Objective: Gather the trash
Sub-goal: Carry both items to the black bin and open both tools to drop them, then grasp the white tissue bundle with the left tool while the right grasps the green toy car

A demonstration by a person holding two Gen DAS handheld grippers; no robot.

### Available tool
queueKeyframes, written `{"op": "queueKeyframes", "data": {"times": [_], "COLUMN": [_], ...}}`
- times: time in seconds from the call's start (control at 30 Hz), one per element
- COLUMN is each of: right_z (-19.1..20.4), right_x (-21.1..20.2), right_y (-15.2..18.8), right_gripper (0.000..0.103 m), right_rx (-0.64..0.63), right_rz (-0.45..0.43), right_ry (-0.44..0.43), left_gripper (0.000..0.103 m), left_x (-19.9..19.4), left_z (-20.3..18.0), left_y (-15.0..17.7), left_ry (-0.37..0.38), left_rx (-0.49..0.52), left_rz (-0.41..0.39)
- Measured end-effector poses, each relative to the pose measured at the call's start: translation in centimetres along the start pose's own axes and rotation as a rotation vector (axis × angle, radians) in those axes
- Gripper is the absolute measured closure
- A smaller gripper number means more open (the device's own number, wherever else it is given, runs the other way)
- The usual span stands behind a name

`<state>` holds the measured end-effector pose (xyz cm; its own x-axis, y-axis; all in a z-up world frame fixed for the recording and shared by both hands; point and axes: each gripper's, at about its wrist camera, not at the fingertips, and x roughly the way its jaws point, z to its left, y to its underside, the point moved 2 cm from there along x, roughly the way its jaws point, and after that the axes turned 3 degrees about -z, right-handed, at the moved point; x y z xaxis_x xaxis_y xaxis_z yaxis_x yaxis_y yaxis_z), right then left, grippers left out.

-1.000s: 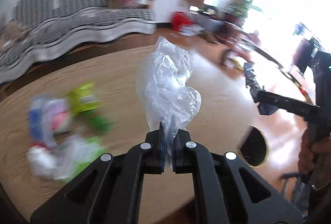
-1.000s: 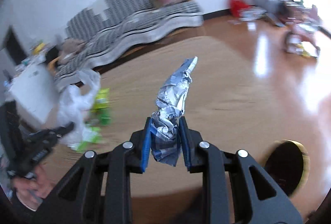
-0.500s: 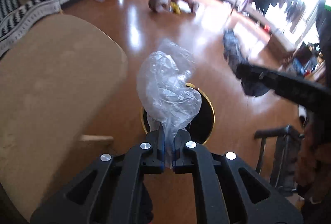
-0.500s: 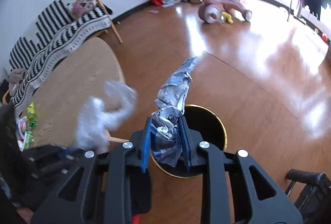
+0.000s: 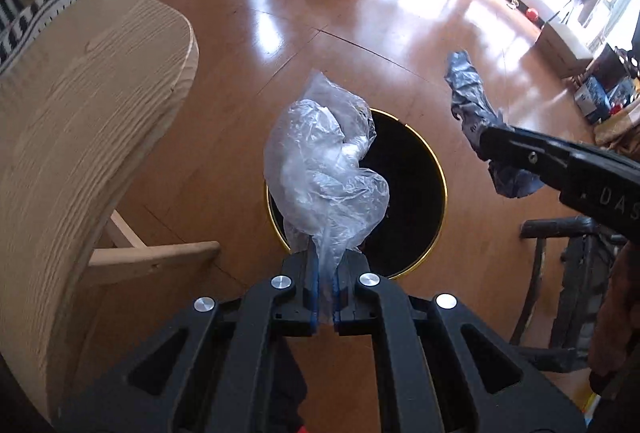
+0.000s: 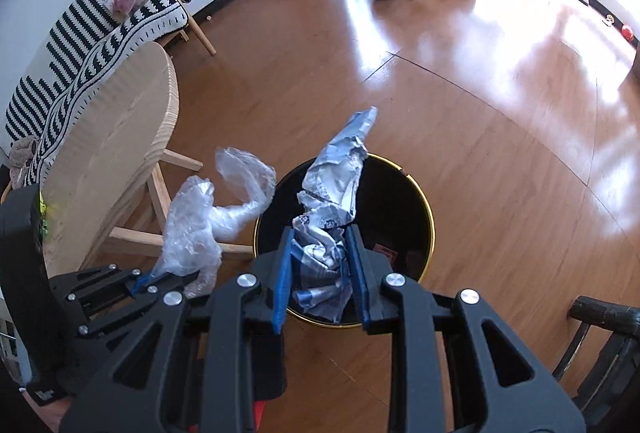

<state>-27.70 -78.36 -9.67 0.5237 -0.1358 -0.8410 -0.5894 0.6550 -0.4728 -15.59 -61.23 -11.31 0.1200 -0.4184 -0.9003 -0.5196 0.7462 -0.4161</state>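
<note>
— Clear plastic is what my left gripper [image 5: 325, 307] has pinched: the jaws are closed down to a sliver on the neck of a crumpled clear plastic bag [image 5: 326, 173], which stands up past the fingertips over the near edge of the black gold-rimmed bin [image 5: 434, 169] on the floor.

— And your right?

— My right gripper [image 6: 320, 277] is part-way closed on a crumpled blue-and-white wrapper [image 6: 334, 201]; the blue pads press it on both sides, and its tip pokes out above the bin's mouth.

— What could go wrong?

— The bag is light and puffed up. I judge it may cling to the pads or drift as it falls and land on the wooden floor [image 5: 248, 45] beside the rim, since it hangs nearer the rim than the centre. The wrapper is long, so it might catch the rim and tip out.

— Do the two views differ?

— Yes. The right wrist view shows both pieces together, the bag to the left of the bin and partly over the legs of the round wooden table [image 6: 104, 137], plus something red lying inside the bin. The left wrist view hides much of the bin's inside behind the bag, yet shows the wrapper held well off to the right of the rim.
</note>
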Motion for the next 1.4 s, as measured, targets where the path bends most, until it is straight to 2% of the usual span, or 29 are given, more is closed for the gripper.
{"op": "queueKeyframes", "data": {"times": [0.3,0.33,0.37,0.4,0.43,0.47,0.53,0.7,0.77,0.8,0.87,0.9,1.0,1.17,1.23,1.4], "right_z": [0.6,0.5,0.3,0.2,0.2,0.2,0.4,0.9,2.0,2.7,5.6,7.3,12.9,28.4,35.8,50.1], "right_x": [-0.5,-0.5,-0.6,-0.6,-1.0,-1.2,-1.4,-2.7,-4.0,-4.6,-6.0,-6.5,-7.3,-6.1,-4.9,-2.6], "right_y": [-0.6,-0.7,-0.8,-0.8,-0.8,-0.9,-0.7,-1.4,-2.1,-2.6,-3.8,-4.4,-5.6,-4.8,-3.2,0.8], "right_gripper": [0.074,0.061,0.037,0.029,0.028,0.028,0.028,0.025,0.02,0.018,0.017,0.016,0.014,0.014,0.014,0.014], "right_rx": [0.007,0.016,0.032,0.039,0.041,0.036,0.039,0.055,0.05,0.044,0.021,0.009,-0.042,-0.234,-0.334,-0.496], "right_rz": [-0.005,-0.006,-0.005,-0.011,-0.032,-0.035,-0.037,-0.054,-0.088,-0.106,-0.153,-0.171,-0.203,-0.174,-0.14,-0.075], "right_ry": [0.014,0.013,0.013,0.01,0.007,0.01,0.014,0.005,-0.003,-0.007,-0.037,-0.058,-0.127,-0.275,-0.336,-0.452], "left_gripper": [0.098,0.094,0.074,0.038,0.027,0.023,0.023,0.023,0.022,0.019,0.013,0.012,0.011,0.01,0.01,0.01], "left_x": [0.8,0.8,0.9,0.8,0.5,0.0,-0.7,-1.5,-4.2,-5.7,-10.1,-12.2,-17.6,-25.1,-27.2,-32.1], "left_z": [-0.7,-0.8,-1.0,-1.1,-1.2,-1.3,-1.6,-0.6,0.7,1.7,5.0,7.0,13.5,25.9,30.1,39.8], "left_y": [-0.3,-0.4,-0.4,-0.4,-0.4,-0.4,-0.6,-0.7,-1.3,-1.6,-2.0,-2.0,-0.7,6.2,9.8,19.3], "left_ry": [0.03,0.023,0.015,0.01,0.006,0.0,0.012,-0.022,-0.026,-0.031,-0.039,-0.071,-0.16,-0.319,-0.382,-0.523], "left_rx": [0.017,0.02,0.028,0.032,0.035,0.038,0.055,0.023,-0.004,-0.023,-0.063,-0.079,-0.148,-0.31,-0.368,-0.508], "left_rz": [-0.001,0.003,0.01,0.01,-0.01,-0.042,-0.069,-0.048,-0.097,-0.136,-0.241,-0.284,-0.355,-0.406,-0.407,-0.389]}}
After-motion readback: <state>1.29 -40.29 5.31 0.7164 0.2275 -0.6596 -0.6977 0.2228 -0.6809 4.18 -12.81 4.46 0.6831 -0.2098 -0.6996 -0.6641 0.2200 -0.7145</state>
